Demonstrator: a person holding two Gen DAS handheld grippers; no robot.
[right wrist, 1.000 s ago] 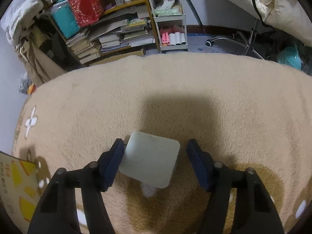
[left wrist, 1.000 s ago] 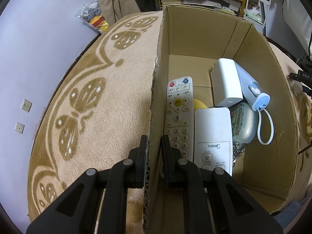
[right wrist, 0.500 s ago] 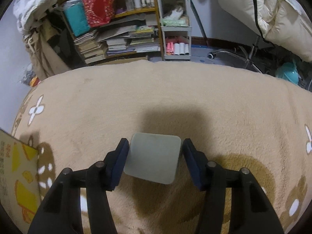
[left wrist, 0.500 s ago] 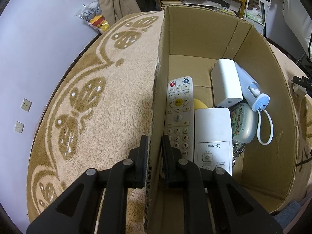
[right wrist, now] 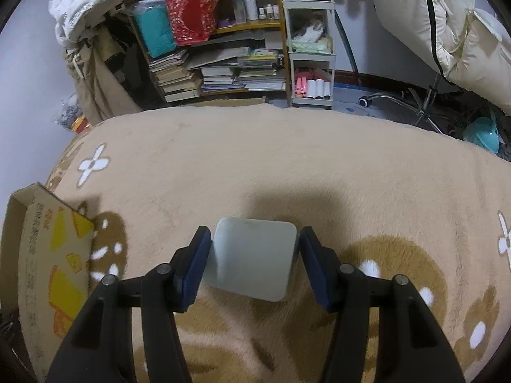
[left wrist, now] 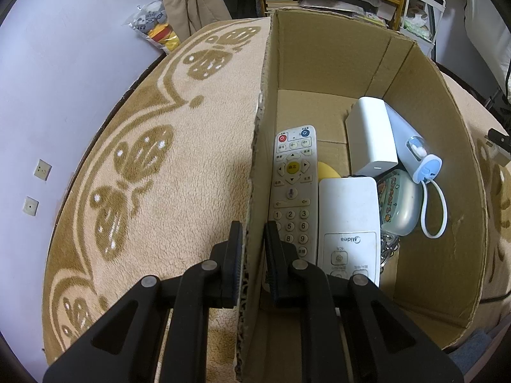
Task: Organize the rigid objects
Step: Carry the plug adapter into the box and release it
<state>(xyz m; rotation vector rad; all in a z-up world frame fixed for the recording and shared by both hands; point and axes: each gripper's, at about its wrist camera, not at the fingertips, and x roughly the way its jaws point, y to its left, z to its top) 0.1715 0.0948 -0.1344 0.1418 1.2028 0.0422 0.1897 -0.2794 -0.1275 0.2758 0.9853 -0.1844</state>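
The left gripper (left wrist: 252,252) pinches the cardboard box (left wrist: 447,166) wall, hiding a remote's (left wrist: 293,191) end. The right gripper (right wrist: 254,255), just closed in, clamps a smooth rounded-square tile (right wrist: 252,258) above the plush blanket (right wrist: 287,159).

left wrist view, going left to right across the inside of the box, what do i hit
Box wall pinched by the left gripper → grey remote with number keys → white Midea remote → pale oval case with cartoon print → white loop strap → far box wall.
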